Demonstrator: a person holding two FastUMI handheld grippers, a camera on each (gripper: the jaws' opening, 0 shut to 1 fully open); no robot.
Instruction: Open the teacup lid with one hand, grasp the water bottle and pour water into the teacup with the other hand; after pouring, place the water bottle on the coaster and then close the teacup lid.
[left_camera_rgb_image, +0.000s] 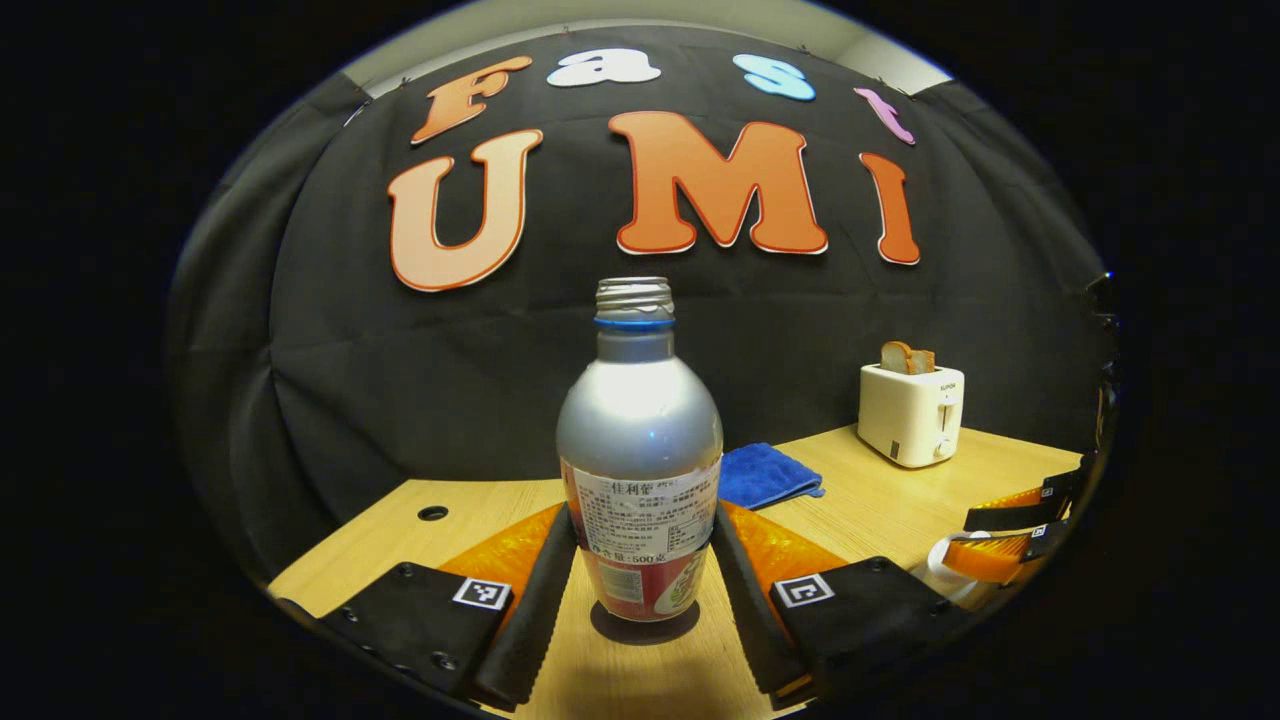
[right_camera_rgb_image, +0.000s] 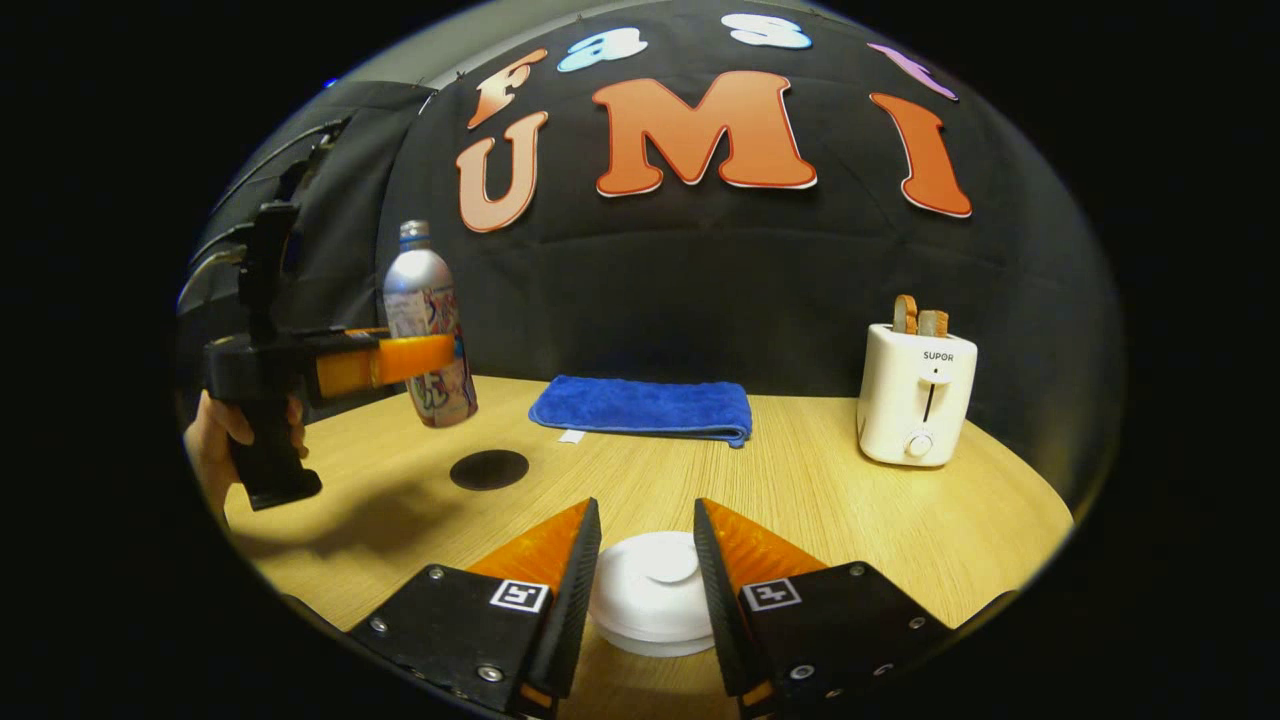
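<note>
Left gripper (left_camera_rgb_image: 640, 560): jaws clamped on the water bottle (left_camera_rgb_image: 640, 450), one finger on each side of its labelled lower body. Bottle upright, uncapped, lifted off the wooden surface (right_camera_rgb_image: 800, 480), above and just behind the dark round coaster (right_camera_rgb_image: 489, 469), as seen in the right gripper view. Right gripper (right_camera_rgb_image: 648, 590): jaws around the white teacup lid (right_camera_rgb_image: 652, 590), fingers close to its sides; can't tell if they press on it. Blue towel (right_camera_rgb_image: 645, 407) and white toaster (right_camera_rgb_image: 918, 392) stand further back.

Towel (right_camera_rgb_image: 642, 406) between water bottle (right_camera_rgb_image: 428, 330) and toaster (right_camera_rgb_image: 918, 392), coaster (right_camera_rgb_image: 489, 469) before bottle
</note>
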